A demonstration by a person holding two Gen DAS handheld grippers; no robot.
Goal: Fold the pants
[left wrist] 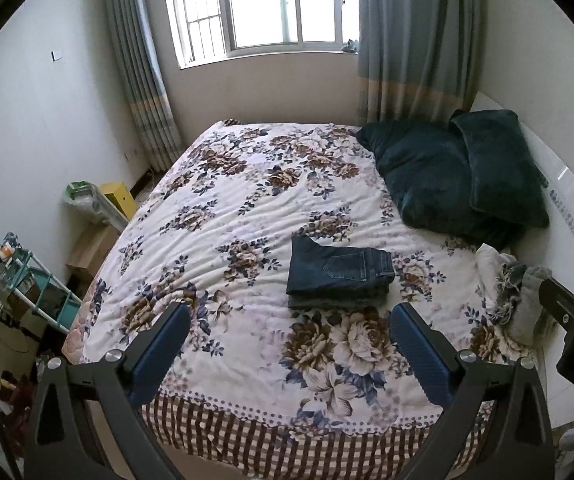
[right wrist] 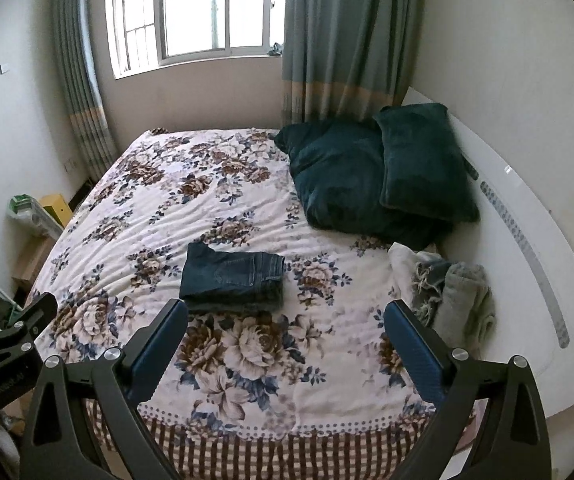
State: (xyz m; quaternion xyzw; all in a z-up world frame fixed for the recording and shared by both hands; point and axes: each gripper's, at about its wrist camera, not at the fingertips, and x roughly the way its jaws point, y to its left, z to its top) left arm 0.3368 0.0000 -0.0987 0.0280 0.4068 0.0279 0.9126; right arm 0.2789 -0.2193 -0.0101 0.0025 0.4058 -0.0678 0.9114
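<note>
A pair of dark blue jeans (left wrist: 339, 276) lies folded into a compact stack on the floral bedspread (left wrist: 247, 208), back pocket up. It also shows in the right wrist view (right wrist: 233, 280). My left gripper (left wrist: 290, 314) is open and empty, held above the near part of the bed, short of the jeans. My right gripper (right wrist: 286, 310) is open and empty too, just in front of the jeans. The body of the right gripper shows at the right edge of the left wrist view.
Two dark green pillows (right wrist: 379, 176) lie at the far right of the bed. A heap of white and grey clothes (right wrist: 447, 292) sits by the white headboard (right wrist: 527, 240). Shelves and boxes (left wrist: 47, 280) stand on the floor to the left. A window with curtains is behind.
</note>
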